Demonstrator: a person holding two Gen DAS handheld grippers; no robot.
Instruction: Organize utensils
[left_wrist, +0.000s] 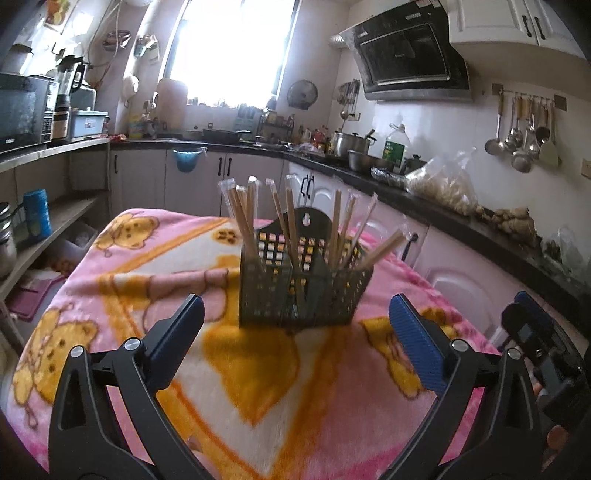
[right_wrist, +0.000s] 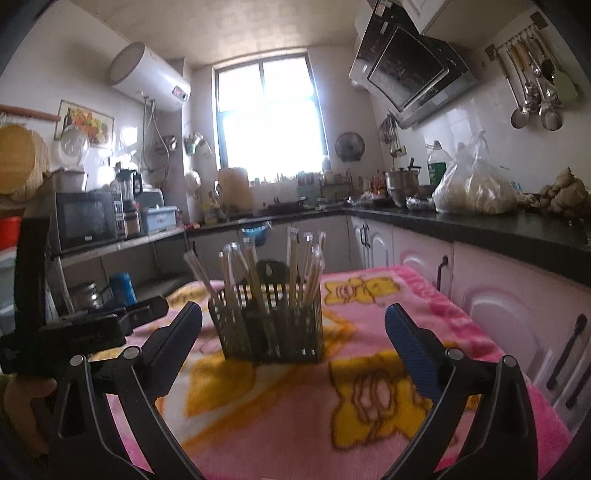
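A black perforated utensil holder (left_wrist: 303, 291) stands upright on a table covered by a pink blanket (left_wrist: 122, 266) with yellow bears. Several plastic-wrapped wooden chopsticks (left_wrist: 291, 218) stick up out of it, fanned in different directions. My left gripper (left_wrist: 296, 301) is open wide just short of the holder, with nothing between its blue pads. In the right wrist view the same holder (right_wrist: 269, 332) with its chopsticks (right_wrist: 295, 266) stands ahead, and my right gripper (right_wrist: 293, 309) is open and empty. Part of the right gripper (left_wrist: 535, 332) shows at the left wrist view's right edge.
A dark kitchen counter (left_wrist: 461, 221) with pots, a bottle and a full plastic bag (left_wrist: 443, 184) runs along the right over white cabinets (right_wrist: 498, 295). Open shelves (left_wrist: 55, 214) with a microwave (right_wrist: 86, 218) stand at the left. Ladles hang on the right wall (left_wrist: 524, 136).
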